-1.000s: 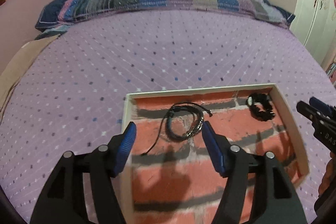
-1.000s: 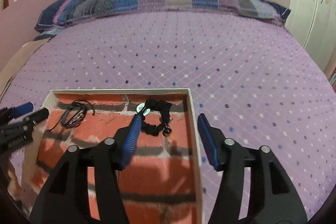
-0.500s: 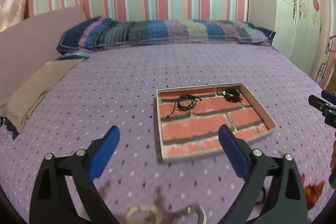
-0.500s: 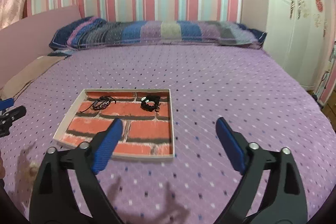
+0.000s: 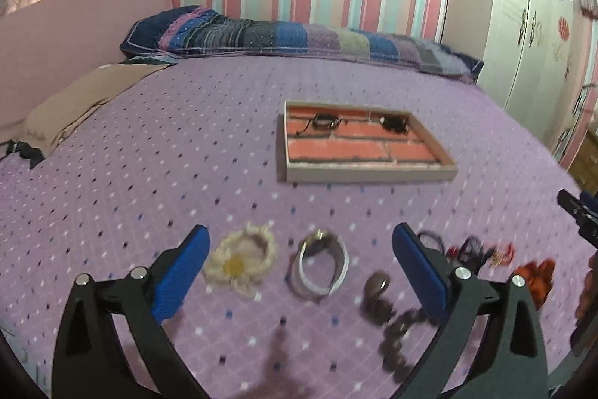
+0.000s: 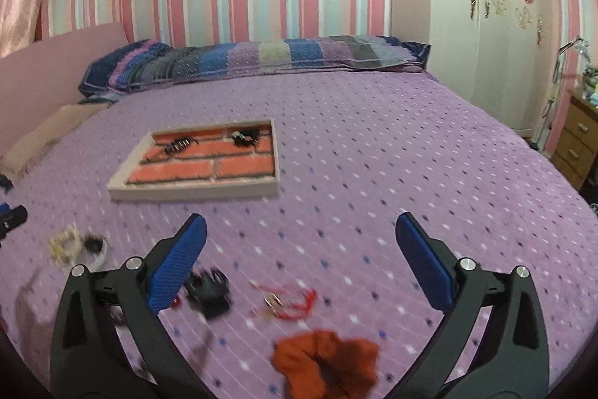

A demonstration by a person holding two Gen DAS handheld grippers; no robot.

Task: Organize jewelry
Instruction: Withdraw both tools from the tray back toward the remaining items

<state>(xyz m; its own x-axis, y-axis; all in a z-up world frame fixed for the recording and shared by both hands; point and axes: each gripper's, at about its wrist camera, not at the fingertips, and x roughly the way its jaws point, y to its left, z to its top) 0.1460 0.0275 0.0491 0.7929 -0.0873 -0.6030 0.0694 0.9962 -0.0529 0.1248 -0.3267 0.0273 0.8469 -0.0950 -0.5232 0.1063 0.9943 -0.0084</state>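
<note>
A brick-patterned tray (image 5: 366,172) lies mid-bed with a black cord bracelet (image 5: 324,120) and a black beaded bracelet (image 5: 393,123) at its far end. My left gripper (image 5: 299,234) hovers open over loose pieces on the bedspread: a daisy bracelet (image 5: 241,258), a white watch (image 5: 321,264) and a brown bead string (image 5: 385,298). In the right wrist view, the right gripper (image 6: 301,223) has its jaws opening with nothing between them. It is above a black piece (image 6: 209,290), a red cord (image 6: 291,298) and an orange scrunchie (image 6: 325,361). The tray (image 6: 194,191) lies beyond them.
A striped pillow (image 5: 299,38) lies along the head of the purple bed. A tan cloth (image 5: 82,100) sits at the left side. A white wardrobe (image 6: 486,25) and a wooden drawer unit (image 6: 575,141) stand to the right.
Both grippers pulled back from over the tray toward the near side of the bed and opened wide. The two black bracelets stayed in the tray. The loose jewelry came into view.
</note>
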